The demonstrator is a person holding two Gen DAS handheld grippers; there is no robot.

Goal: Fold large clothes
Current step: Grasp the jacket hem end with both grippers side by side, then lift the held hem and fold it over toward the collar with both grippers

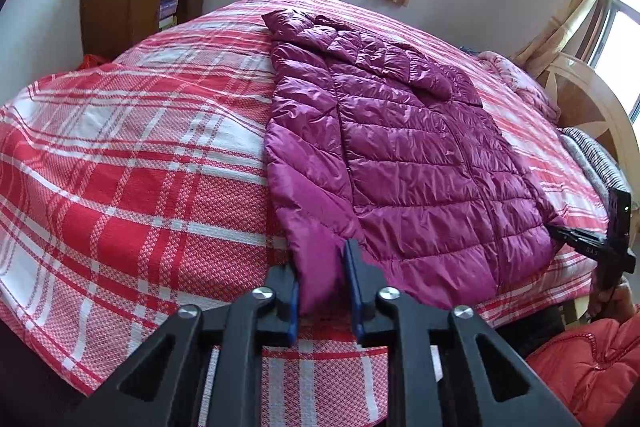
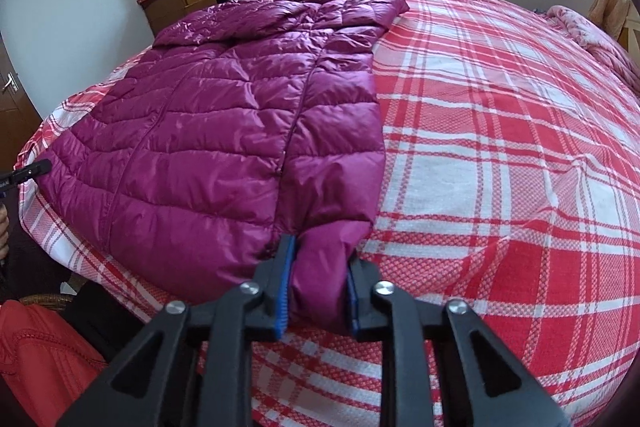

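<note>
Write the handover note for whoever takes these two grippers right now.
Left gripper: shut on the near left corner of the purple down jacket.
Right gripper: shut on the jacket's near right corner.
Jacket lies lengthwise on the plaid bedspread, hem at the near bed edge, both sides already turned in over the middle.
Done: both hem corners gripped.
Left: probably lift the hem and fold it towards the collar, then tidy.
</note>
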